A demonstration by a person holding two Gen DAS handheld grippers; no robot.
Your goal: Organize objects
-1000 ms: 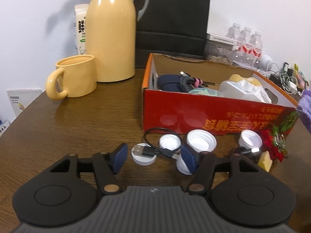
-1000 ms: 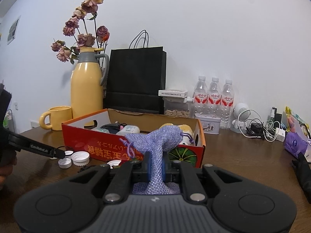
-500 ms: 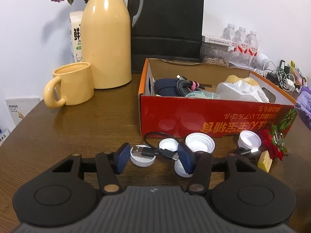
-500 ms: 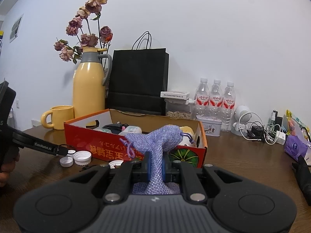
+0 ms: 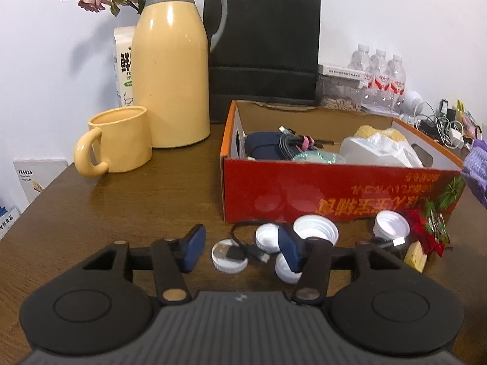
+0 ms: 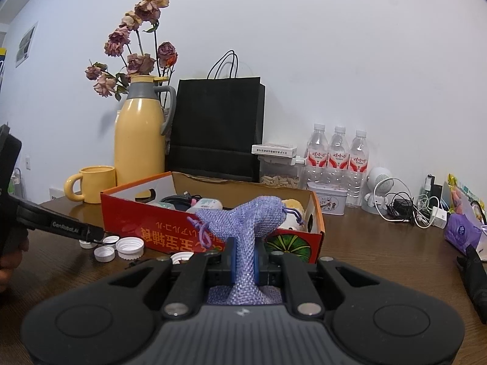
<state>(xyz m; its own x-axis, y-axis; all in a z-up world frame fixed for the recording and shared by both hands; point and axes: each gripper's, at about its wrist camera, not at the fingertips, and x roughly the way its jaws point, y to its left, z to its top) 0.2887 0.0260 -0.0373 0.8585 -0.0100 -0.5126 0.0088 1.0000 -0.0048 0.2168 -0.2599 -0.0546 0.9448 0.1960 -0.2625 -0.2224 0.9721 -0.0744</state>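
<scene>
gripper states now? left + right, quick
Left gripper: open, jaws just closing a bit, straddling a white cap and cable plug, not gripping.
Right gripper: shut on the purple mesh pouch.

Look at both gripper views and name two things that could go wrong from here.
1. The open left gripper hangs over a white cap with a black cable lying across it; closing might catch the cable and drag neighbouring caps.
2. The right gripper pinches only the neck of the purple pouch; the soft fabric may slip or snag on the red box rim.
</scene>
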